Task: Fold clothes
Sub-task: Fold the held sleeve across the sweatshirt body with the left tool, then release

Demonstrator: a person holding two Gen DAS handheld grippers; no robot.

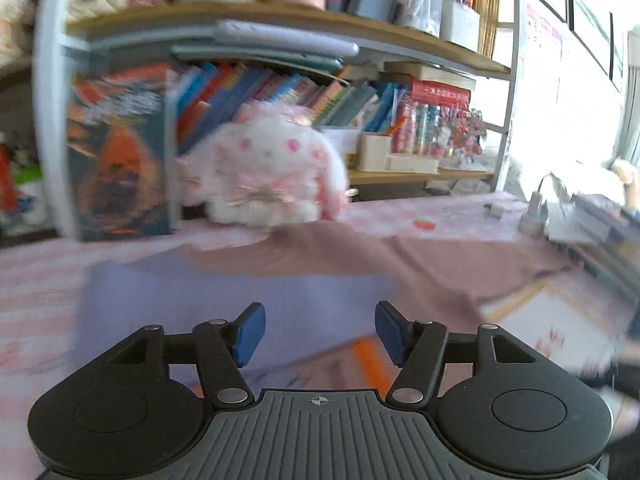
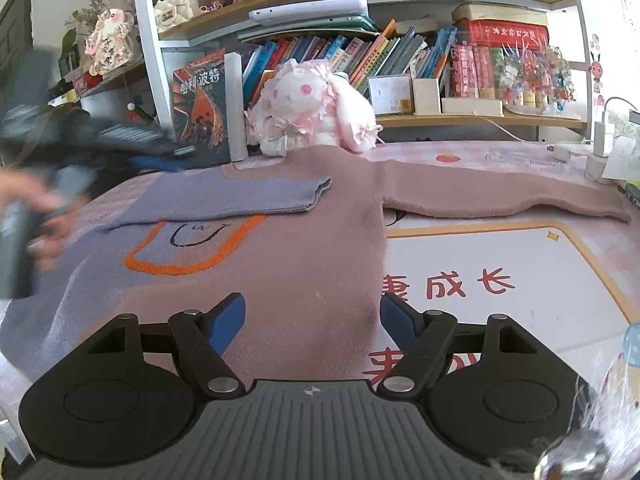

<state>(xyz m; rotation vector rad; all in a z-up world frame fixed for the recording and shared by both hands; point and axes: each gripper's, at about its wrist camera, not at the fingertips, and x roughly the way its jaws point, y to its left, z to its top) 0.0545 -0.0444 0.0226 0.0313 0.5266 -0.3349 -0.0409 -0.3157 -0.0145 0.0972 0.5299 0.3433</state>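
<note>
Sweater (image 2: 304,248) flat on desk, just ahead of right gripper (image 2: 312,320) — both grippers wide, empty.

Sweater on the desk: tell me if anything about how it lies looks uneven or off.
The sweater lies lopsided: its purple sleeve is folded across the chest, while the pink sleeve stretches out flat toward the chargers. Both claws are open and hold nothing.

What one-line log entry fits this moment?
grippers: left open, right open | sweater: flat, left sleeve folded in, right sleeve out
</note>
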